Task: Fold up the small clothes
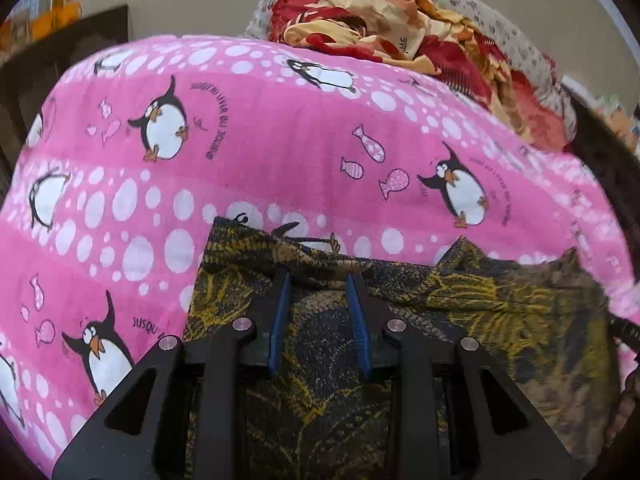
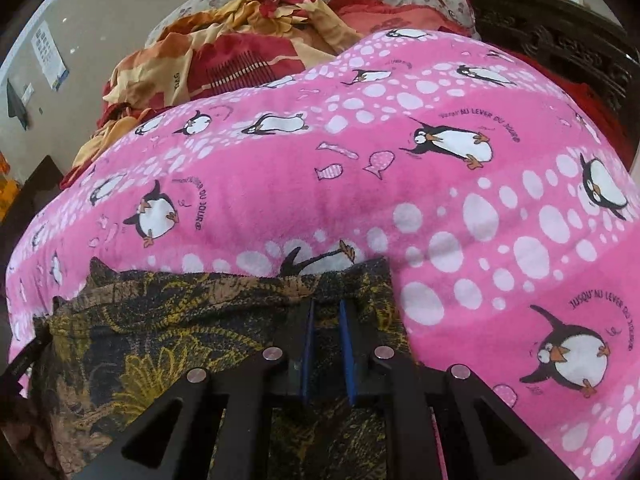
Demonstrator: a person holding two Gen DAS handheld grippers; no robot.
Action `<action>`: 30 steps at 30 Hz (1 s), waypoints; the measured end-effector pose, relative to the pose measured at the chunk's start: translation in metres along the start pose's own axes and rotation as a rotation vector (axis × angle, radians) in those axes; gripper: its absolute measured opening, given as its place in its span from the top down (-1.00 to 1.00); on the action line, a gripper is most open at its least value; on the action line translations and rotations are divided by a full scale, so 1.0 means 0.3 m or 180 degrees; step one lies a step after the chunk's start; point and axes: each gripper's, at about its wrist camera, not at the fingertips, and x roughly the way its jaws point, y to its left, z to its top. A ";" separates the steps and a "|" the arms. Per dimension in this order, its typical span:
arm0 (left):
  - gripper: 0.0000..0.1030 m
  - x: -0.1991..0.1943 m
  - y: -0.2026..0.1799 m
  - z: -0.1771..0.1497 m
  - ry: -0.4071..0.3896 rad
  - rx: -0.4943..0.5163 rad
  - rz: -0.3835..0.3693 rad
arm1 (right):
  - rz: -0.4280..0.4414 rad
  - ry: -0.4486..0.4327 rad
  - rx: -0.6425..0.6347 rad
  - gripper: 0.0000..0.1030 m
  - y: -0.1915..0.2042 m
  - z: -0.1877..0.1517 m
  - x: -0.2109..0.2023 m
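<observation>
Jaws of the left gripper point(image 1: 320, 280) stand spread over the dark garment point(image 1: 460, 312), gripping nothing; the right gripper's point(image 2: 326, 308) stand slightly parted at its far hem. It lies flat on a pink penguin blanket point(image 1: 260, 152), near crumpled red bedding point(image 2: 224, 56).

both cameras sit low and close over a bed, each looking forward along its own gripper, whose black frame fills the lower centre of the frame. the left wrist view has the left gripper point(image 1: 320, 280) over the dark patterned garment point(image 1: 500, 312), which spreads to lower right. in the right wrist view the right gripper point(image 2: 326, 306) stands over the same garment point(image 2: 160, 332), spreading to lower left. both views share the pink penguin blanket point(image 1: 260, 152) point(image 2: 300, 196) mid-frame and the red-and-orange bedding point(image 1: 380, 24) point(image 2: 224, 40) heaped at the top.
</observation>
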 end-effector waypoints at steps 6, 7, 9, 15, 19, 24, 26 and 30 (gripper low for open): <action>0.15 -0.297 -0.047 -0.059 -0.0132 0.0104 -0.0227 | 0.0265 -0.0480 -0.0301 0.55 0.053 -0.105 -0.359; 0.07 -0.345 -0.081 -0.113 -0.0125 0.0174 -0.0355 | 0.0315 -0.0553 -0.0411 0.35 0.067 -0.150 -0.400; 0.07 -0.413 -0.148 -0.231 -0.0141 0.0342 -0.0570 | 0.0411 -0.0536 -0.0706 0.23 0.116 -0.268 -0.459; 0.06 -0.363 -0.296 -0.459 0.0017 0.0711 -0.0585 | 0.0393 -0.0453 -0.0823 0.23 0.190 -0.481 -0.436; 0.04 -0.327 -0.271 -0.514 -0.0094 0.0651 -0.0691 | 0.0301 -0.0386 -0.0778 0.20 0.141 -0.562 -0.339; 0.03 -0.316 -0.246 -0.513 -0.0077 0.0545 -0.0821 | 0.0368 -0.0401 -0.0746 0.14 0.134 -0.562 -0.342; 0.03 -0.318 -0.246 -0.516 -0.0073 0.0540 -0.0826 | 0.0412 -0.0393 -0.0734 0.10 0.131 -0.559 -0.333; 0.03 -0.364 -0.212 -0.506 0.0113 0.0429 -0.0862 | 0.0461 -0.0388 -0.0718 0.07 0.128 -0.559 -0.341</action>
